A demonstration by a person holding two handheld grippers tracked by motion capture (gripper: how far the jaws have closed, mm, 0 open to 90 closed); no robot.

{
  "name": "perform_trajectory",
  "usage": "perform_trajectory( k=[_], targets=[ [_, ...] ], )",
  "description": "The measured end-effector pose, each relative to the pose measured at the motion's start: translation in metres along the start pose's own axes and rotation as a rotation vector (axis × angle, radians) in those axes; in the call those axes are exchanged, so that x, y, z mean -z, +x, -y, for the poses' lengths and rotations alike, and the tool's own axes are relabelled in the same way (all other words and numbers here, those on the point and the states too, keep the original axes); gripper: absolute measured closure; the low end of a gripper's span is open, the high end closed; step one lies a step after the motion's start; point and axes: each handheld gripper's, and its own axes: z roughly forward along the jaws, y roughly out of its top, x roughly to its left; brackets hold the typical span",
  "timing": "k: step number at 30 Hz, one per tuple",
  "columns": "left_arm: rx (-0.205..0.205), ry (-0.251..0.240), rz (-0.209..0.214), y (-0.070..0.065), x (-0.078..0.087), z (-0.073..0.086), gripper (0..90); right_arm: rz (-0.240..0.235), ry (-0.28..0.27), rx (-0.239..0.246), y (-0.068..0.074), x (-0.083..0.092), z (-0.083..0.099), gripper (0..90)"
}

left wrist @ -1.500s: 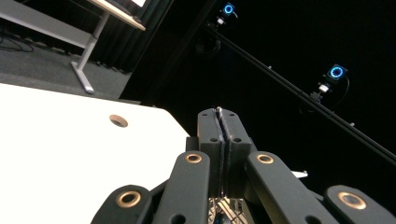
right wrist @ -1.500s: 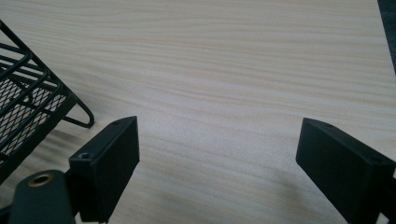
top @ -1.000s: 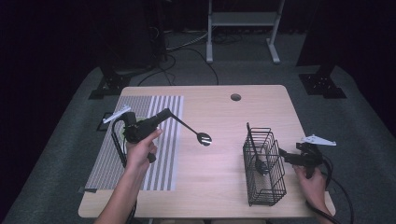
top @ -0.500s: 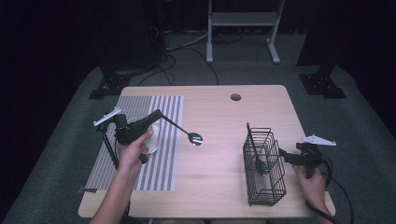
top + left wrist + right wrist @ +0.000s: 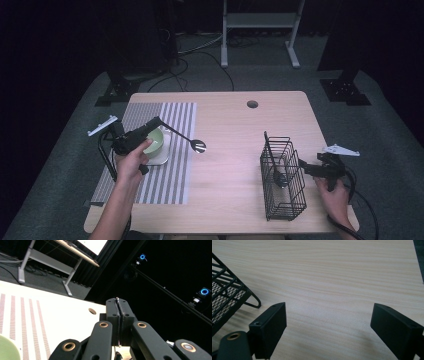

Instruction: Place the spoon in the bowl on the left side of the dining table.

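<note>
High view: the left gripper [image 5: 159, 121] holds a black slotted spoon [image 5: 198, 145] by its handle tip, jaws pressed together on it, the head hanging out ahead of the jaws above the wooden table [image 5: 235, 130]. A green bowl [image 5: 156, 142] sits on the striped mat [image 5: 175, 170] directly below this gripper. The right gripper [image 5: 305, 167], jaws spread and empty, rests just beside the black wire basket [image 5: 282, 182], which holds one utensil [image 5: 279, 176]. Risk: the grip is at the handle's extreme end, so the long spoon can pivot or slip out. A low carry could strike the bowl or basket rim.
</note>
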Motion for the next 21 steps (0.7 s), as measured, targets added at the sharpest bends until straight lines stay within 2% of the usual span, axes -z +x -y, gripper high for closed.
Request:
perform_trajectory(
  k=[12,21],
  targets=[
    [0.013,-0.023,-0.042,0.012,0.009,-0.005,89.5,0.000,0.001,0.000,0.000,0.000,0.000,12.3],
    [0.007,-0.034,-0.074,0.021,0.014,-0.010,89.5,0.000,0.000,-0.002,0.000,0.000,0.000,12.3]
  ],
)
